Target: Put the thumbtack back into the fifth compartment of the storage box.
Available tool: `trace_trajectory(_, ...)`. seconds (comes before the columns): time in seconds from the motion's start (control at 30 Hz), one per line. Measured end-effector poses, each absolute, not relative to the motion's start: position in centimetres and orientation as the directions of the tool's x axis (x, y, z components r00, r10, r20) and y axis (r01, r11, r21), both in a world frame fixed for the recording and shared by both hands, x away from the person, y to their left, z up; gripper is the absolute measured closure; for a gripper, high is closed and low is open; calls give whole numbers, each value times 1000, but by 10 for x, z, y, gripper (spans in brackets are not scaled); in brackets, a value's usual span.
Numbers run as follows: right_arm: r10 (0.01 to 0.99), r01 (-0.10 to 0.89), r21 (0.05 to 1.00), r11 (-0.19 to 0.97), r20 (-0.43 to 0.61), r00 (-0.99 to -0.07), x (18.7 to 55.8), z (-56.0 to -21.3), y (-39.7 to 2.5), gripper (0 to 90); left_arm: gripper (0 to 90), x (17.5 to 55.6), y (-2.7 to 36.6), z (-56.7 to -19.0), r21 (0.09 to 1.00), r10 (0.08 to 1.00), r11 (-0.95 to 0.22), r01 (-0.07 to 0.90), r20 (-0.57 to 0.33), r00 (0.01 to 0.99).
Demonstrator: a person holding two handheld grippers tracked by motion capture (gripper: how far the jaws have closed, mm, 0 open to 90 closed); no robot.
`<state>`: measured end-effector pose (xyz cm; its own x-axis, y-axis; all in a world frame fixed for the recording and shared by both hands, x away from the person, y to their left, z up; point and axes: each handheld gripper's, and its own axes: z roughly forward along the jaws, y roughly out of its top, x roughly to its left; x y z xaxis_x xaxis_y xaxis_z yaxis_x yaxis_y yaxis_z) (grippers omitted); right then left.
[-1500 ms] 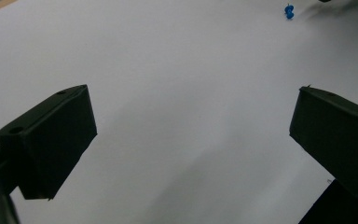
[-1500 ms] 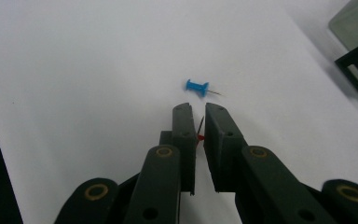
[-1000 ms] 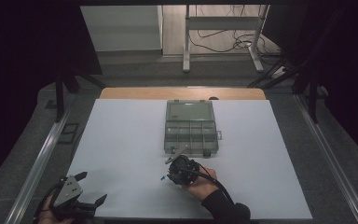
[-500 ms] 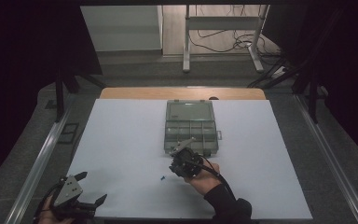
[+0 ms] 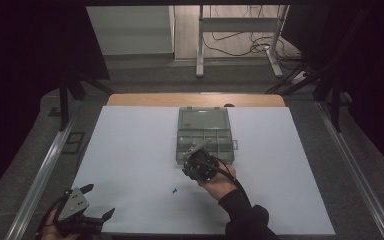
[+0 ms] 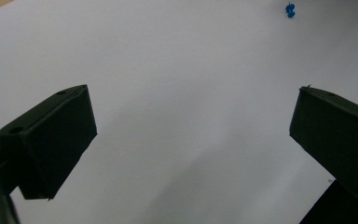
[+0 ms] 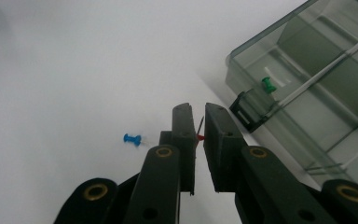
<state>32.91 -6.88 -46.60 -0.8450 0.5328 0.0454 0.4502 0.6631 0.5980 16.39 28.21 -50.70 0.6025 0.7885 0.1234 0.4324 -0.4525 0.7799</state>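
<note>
A clear compartment box lies open at the middle back of the white sheet. My right gripper hovers at the box's near left corner, shut on a small red push pin whose needle sticks up between the jaws. A green push pin lies in the near corner compartment of the box. On the sheet, a blue push pin rests left of and behind the right gripper. My left gripper stands open at the sheet's near left corner, and the blue push pin lies far beyond it.
The white sheet covers most of the table. A wooden strip runs along its far edge, and metal rails flank the table. A table leg frame and cables stand on the floor beyond.
My right gripper has moved away from me and slightly right, from the sheet up to the box's near corner. The blue push pin stays on the sheet. The left gripper has not moved.
</note>
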Motion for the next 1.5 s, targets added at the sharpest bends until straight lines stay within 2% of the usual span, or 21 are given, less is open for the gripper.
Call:
trace_trajectory(0.7, 602, 485, 614, 623, 20, -798, 368, -459, -65, 825, 9, 164, 282, -507, 777, 785, -459, 430, 128, 606)
trace_trajectory(1.27, 619, 489, 596, 637, -17, -785, 391, -473, -48, 821, 11, 163, 281, -507, 772, 780, -472, 426, 140, 610)
trace_trajectory(1.5, 628, 492, 590, 640, -33, -777, 393, -475, -49, 714, 12, 163, 280, -507, 771, 777, -476, 424, 143, 613)
